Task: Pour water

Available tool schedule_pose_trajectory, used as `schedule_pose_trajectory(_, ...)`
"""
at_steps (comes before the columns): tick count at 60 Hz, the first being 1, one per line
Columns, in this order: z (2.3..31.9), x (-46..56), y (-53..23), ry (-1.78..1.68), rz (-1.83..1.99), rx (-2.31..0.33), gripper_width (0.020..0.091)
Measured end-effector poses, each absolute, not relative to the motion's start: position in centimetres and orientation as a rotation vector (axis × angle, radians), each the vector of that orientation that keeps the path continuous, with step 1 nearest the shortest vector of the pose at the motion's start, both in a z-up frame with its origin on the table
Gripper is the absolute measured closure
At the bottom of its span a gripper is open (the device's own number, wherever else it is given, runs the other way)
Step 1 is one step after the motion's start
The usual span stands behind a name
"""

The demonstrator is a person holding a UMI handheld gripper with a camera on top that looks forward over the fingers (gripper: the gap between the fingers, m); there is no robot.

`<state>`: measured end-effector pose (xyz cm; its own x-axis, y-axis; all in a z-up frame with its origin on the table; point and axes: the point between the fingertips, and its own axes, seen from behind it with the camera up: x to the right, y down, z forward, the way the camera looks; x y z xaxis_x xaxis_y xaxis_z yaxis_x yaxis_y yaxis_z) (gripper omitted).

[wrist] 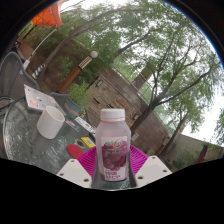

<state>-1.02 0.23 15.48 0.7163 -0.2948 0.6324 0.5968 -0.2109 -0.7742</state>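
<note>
A small bottle with a white cap and a dark pink label stands upright between my fingers, lifted above the table. My gripper is shut on the bottle, with the pink pads pressing on both its sides. A white cup stands upright on the round glass table, to the left of the bottle and a little beyond it. The bottle's lower part is hidden behind the gripper body.
A white card or paper lies on the table beyond the cup. A small yellow and white item lies between cup and bottle. Trees and a brick building fill the background.
</note>
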Motion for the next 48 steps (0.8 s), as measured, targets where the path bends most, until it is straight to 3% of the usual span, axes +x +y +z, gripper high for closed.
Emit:
schedule_pose_trajectory(6,19.4,-3.8,5.1,-0.613,-1.138,-1.459,0.0666)
schedule_pose_trajectory(23,18.9,-11.3,15.8,-1.609,-1.792,-0.876,0.0668)
schedule_pose_trajectory(30,18.0,-11.9,15.7,-1.655,-1.936,-0.734,0.0667)
schedule_pose_trajectory(48,18.5,-12.3,17.4,-1.74,-1.865,-0.693,0.0667)
